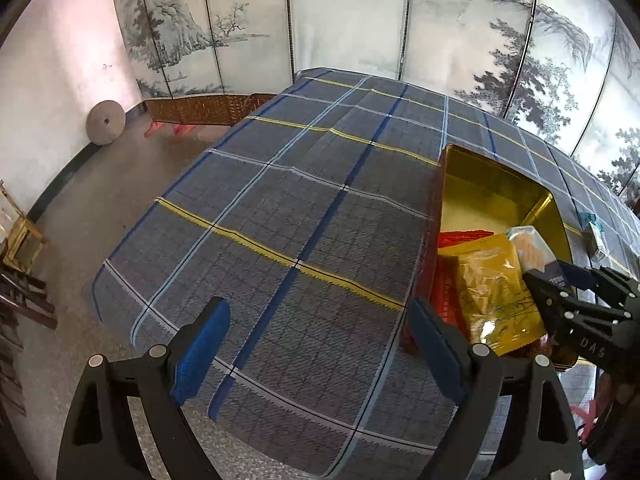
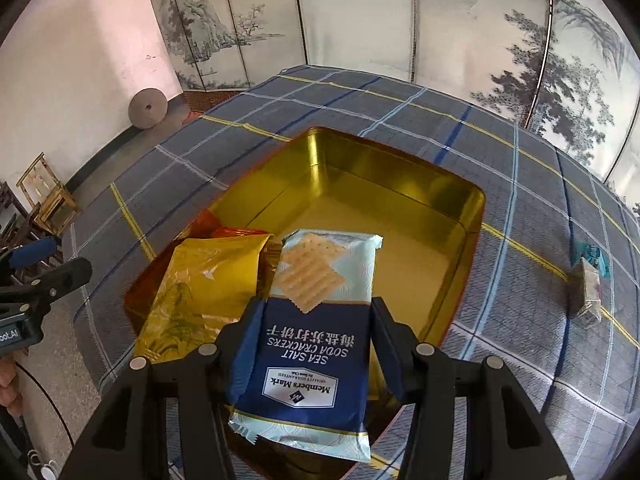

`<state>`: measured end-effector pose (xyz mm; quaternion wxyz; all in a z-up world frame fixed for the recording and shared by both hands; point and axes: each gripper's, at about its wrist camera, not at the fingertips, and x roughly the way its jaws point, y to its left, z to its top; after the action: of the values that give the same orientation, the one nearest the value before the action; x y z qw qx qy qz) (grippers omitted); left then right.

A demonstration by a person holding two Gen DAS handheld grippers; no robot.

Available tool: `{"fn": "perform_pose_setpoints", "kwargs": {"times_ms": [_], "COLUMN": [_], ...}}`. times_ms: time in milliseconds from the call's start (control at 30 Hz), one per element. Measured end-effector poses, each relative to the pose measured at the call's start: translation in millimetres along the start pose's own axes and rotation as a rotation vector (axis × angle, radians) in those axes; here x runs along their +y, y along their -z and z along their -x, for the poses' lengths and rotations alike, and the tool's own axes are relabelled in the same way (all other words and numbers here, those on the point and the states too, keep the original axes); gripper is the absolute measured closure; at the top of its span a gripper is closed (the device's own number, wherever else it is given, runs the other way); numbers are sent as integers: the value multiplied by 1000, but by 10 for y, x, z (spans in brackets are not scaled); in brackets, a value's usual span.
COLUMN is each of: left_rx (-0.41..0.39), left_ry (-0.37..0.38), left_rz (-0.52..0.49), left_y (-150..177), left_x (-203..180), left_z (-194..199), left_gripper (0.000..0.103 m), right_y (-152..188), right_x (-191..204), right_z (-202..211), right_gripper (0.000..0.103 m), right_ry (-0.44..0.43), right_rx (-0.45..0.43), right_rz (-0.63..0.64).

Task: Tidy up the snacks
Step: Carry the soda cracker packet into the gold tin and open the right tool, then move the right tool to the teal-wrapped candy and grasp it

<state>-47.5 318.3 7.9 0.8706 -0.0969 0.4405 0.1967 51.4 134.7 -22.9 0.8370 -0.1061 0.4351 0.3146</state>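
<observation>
A gold tin box (image 2: pixel 460 216) sits on the plaid tablecloth (image 2: pixel 500 184); it also shows at the right of the left wrist view (image 1: pixel 492 184). My right gripper (image 2: pixel 316 340) is shut on a blue soda cracker packet (image 2: pixel 316 320) and holds it over the tin's near end. A gold snack pack (image 2: pixel 200 292) and red-orange packs (image 2: pixel 224 232) lie in the tin. The gold pack shows in the left wrist view (image 1: pixel 496 292). My left gripper (image 1: pixel 316 352) is open and empty over the cloth, left of the tin. The right gripper (image 1: pixel 560 292) shows there with the packet (image 1: pixel 532 244).
A small wrapped snack (image 2: pixel 588 292) lies on the cloth right of the tin. A folding screen (image 1: pixel 360 20) stands behind the table. A round stone disc (image 1: pixel 106 122) leans on the left wall. Wooden furniture (image 1: pixel 20 240) stands at far left.
</observation>
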Motion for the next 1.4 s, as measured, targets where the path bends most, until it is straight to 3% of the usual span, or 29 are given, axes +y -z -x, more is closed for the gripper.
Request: {"fn": "perform_pose_setpoints", "kwargs": {"times_ms": [400,467,633,800,1067,1267,1400], "left_rx": [14,13,10,6,-1,-8,-25], "left_ry": [17,18,19,20,27,17,11], "left_rz": [6,6,7,-7,-21,-45,-75], "left_y": [37,36,37,4,-104,-182,-252], "left_x": [-32,-29,-32,-137,-360,-551,-749], "left_z": [-31,-31,-32,-10,45,90,122], "left_gripper": [15,15,15,15,14,14,14], "right_y": [-18,-35,-70,-86,-85,-146,-173], "right_x": [-58,-99,-349,-889,-1959,-2756,-3040], "right_z": [48,83,250,402,431,282,67], "right_gripper": [46,41,41,41,41,41,41], "right_ry": [-18,-18,-16,66,253,274,265], "right_rx": [-12,-19,-72,-115,-90,-74,-32], "right_rz": [-10,-15,-69,-133,-215,-317,-345]}}
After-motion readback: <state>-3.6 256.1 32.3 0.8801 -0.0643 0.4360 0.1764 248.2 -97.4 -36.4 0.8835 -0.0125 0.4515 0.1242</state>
